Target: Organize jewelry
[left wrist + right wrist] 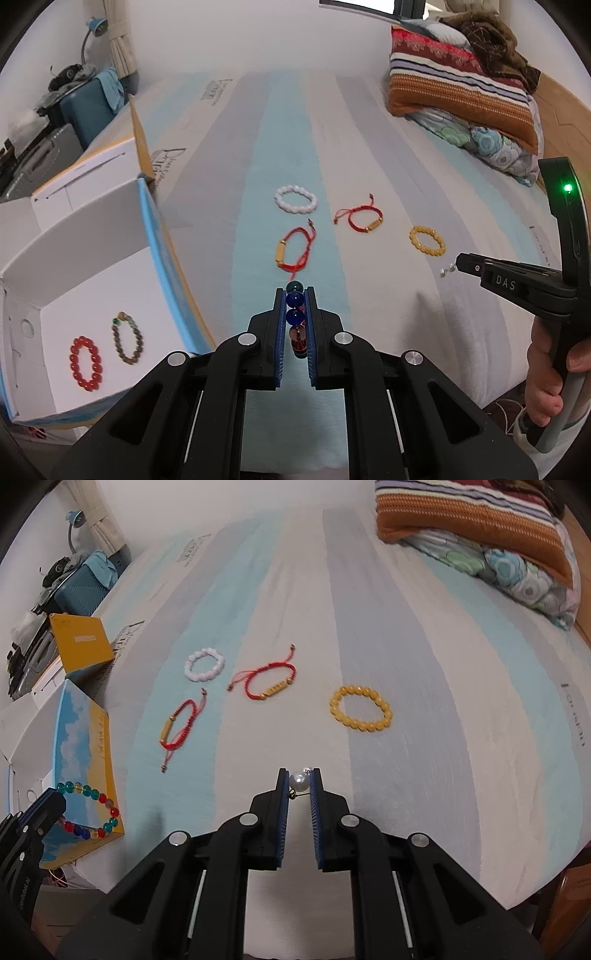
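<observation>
Left gripper: nearest the left camera, pointing down at the bed, jaws clamped on a glass bead bracelet of blue, green and red beads; in the right view the bracelet hangs as a loop in front of the box.
Right gripper: nearest the right camera, jaws narrow, pinching a pearl earring at the fingertips, its thin hook showing just below the pearl; a hand grips its handle at the bed's right edge.
Bed: a mattress with pale blue, grey and white stripes carries the loose jewelry.
Bedding: a folded stack of striped and flowered covers lies at the far right corner.
Box: an open white box with blue-sky printed sides stands against the left edge.
In the box: a red bead bracelet and, just beside it, a brown bead bracelet, both flat on the floor of the box.
Middle of the bed: a white bracelet lies farthest from the camera; a red cord bracelet is near it on the camera side; a second cord bracelet lies to its right.
Toward the right edge: a yellow bracelet, apart from the others.
</observation>
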A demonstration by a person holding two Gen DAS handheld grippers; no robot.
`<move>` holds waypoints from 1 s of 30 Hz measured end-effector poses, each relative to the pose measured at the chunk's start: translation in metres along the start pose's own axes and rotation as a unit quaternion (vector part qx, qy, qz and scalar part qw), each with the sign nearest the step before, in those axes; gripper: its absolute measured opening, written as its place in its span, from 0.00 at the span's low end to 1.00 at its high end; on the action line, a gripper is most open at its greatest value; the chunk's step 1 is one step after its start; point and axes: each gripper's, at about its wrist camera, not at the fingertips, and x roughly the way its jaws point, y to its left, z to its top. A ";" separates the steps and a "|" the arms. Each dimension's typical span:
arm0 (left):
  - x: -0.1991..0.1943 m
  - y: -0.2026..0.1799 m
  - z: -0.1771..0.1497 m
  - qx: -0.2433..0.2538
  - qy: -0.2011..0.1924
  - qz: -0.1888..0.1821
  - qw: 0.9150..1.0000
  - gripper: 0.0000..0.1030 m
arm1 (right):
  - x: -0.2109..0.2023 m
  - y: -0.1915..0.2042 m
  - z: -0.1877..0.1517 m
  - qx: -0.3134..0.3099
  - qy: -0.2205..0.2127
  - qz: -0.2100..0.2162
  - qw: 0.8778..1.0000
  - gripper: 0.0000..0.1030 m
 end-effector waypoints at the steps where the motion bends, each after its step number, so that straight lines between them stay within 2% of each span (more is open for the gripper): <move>1: -0.002 0.002 0.001 0.000 -0.002 0.001 1.000 0.09 | -0.003 0.005 0.002 -0.004 -0.003 -0.002 1.000 0.10; 17: -0.052 0.053 0.004 -0.025 -0.037 0.026 0.999 0.09 | -0.035 0.082 0.014 -0.042 -0.041 0.011 0.998 0.10; 30: -0.076 0.115 -0.010 -0.064 -0.044 0.061 0.995 0.09 | -0.050 0.166 0.009 -0.096 -0.056 0.049 0.993 0.10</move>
